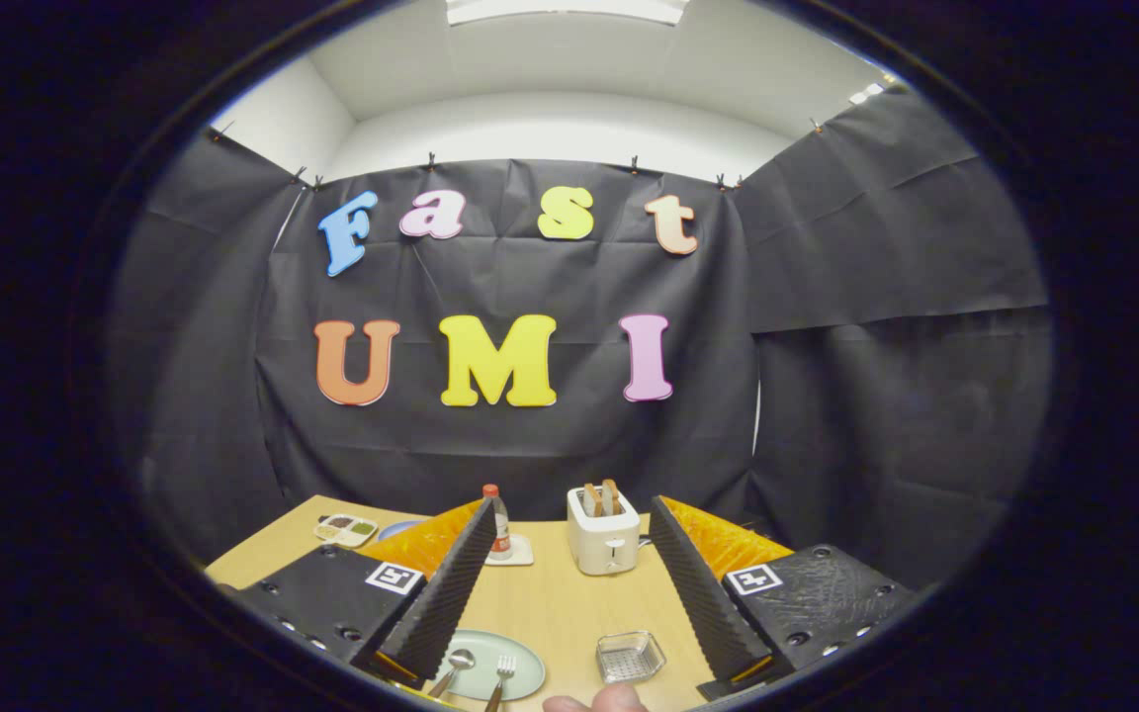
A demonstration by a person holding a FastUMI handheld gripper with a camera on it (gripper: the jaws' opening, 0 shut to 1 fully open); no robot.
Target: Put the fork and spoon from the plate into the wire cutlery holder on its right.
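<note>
A pale green plate (520, 661) lies on the wooden table between my fingers, close to the left one. On it rest a spoon (455, 667) and a fork (500, 674), side by side, handles pointing toward me. The wire cutlery holder (630, 656) stands to the plate's right, nearer the right finger. My gripper (565, 623) hangs above the table, open wide, nothing between its black ribbed fingers (446, 593). Plate, cutlery and holder sit low between the fingers.
A white toaster (604, 534) with toast in it stands beyond the fingers at the table's back. A red-capped bottle (497, 524) on a coaster is to its left. A small divided dish (345, 529) lies farther left. A person's fingertip (594, 702) shows near the holder.
</note>
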